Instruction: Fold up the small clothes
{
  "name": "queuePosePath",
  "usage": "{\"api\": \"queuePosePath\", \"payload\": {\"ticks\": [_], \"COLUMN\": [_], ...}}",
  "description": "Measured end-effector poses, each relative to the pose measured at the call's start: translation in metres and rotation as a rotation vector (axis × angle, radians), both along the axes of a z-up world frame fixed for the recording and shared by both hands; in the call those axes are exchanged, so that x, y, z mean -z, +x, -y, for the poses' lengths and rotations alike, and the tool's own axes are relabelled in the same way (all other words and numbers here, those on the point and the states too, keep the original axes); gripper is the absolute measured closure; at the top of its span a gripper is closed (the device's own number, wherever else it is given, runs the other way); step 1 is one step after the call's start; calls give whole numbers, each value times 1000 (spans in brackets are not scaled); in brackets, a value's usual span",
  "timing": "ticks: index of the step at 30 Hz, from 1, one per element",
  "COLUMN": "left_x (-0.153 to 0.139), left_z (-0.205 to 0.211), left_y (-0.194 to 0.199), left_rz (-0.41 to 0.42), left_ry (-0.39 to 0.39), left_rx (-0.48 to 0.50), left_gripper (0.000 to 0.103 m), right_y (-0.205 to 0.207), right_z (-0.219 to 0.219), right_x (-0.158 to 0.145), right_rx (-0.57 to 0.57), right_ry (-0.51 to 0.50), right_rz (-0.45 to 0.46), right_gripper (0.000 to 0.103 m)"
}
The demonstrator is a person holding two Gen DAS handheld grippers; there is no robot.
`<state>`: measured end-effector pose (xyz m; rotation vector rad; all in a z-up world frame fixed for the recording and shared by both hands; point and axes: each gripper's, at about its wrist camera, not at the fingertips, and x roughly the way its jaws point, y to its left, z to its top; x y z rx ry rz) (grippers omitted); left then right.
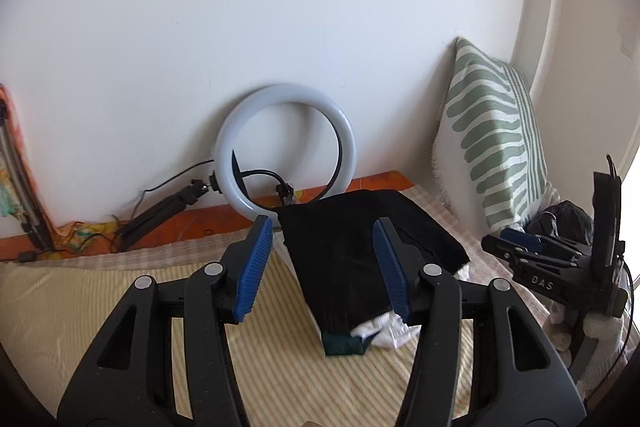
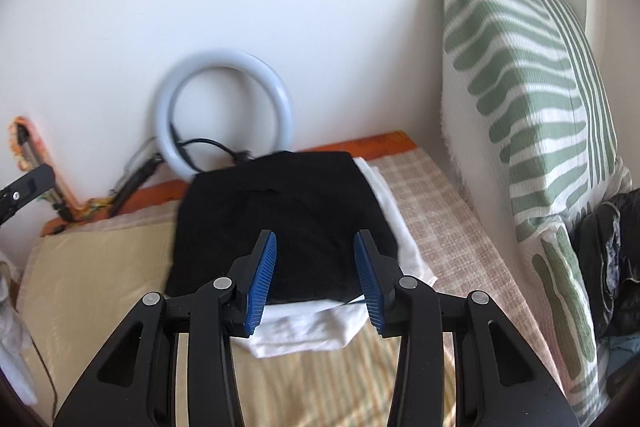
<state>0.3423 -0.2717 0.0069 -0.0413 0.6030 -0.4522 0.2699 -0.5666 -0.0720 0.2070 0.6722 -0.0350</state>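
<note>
Partly hidden beneath the folded black garment (image 2: 280, 219), a white garment (image 2: 304, 327) shows only its edges on the striped bed cover (image 2: 100, 287). Both the left claw (image 1: 320, 267) and right claw (image 2: 314, 279) stand open above, gripping nothing.

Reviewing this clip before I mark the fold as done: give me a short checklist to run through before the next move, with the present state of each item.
1. Left gripper free of cloth: ok, jaws stand open with nothing pinched.
2. Right gripper free of cloth: ok, jaws open, nothing between the pads.
3. Black garment folded and lying flat: ok, it sits on the white garment.
4. Stack edges aligned: not ok, white cloth sticks out at the near and right sides.
5. A dark green item under the stack: cannot tell what it is.
6. Ring light clear of the stack: cannot tell, its base is very close behind.
</note>
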Motion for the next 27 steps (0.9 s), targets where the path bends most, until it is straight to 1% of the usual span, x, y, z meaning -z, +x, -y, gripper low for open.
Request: {"api": "queuePosePath", "payload": {"ticks": [2,6,7,8,9,11,14,16,18,20,22,27], "left_x": [-13,-32,-35,-37,-39,-41,-37,-32,-27,-22,-16,0], "left_z": [-13,-39,-46,-51,-58,-75,-98,-114,-129,-141,-154,-182], "left_y": [-23,-68,-80,-88,-100,-123,-149,-164,-179,-190,-202,-240], "left_rz": [30,58,71,77,83,98,93,92,95,98,105,137], "left_ry": [13,14,16,16,19,21,27,33,35,33,40,98], "left_rx": [-2,7,6,4,4,-6,-17,-33,-50,-58,-75,-126], "left_gripper": [43,41,40,35,33,31,29,24,20,13,8,2], "right_y": [-16,-48,-56,-64,-71,-88,-110,-126,-141,-153,-166,-188], "right_z": [-16,-42,-49,-55,-60,-72,-90,-102,-114,-126,-138,-164], "right_x": [-15,-41,-46,-51,-55,-62,-69,-71,-72,-72,-72,-63], "right_rx": [-7,-23,-28,-32,-36,-44,-51,-54,-45,-48,-57,-67], "right_ry": [-20,-35,-36,-36,-35,-33,-45,-55,-69,-78,-82,-73], "right_rz": [22,63,73,80,87,102,117,135,152,168,183,207], "right_gripper": [58,57,57,55,51,48,43,36,26,23,22,20]}}
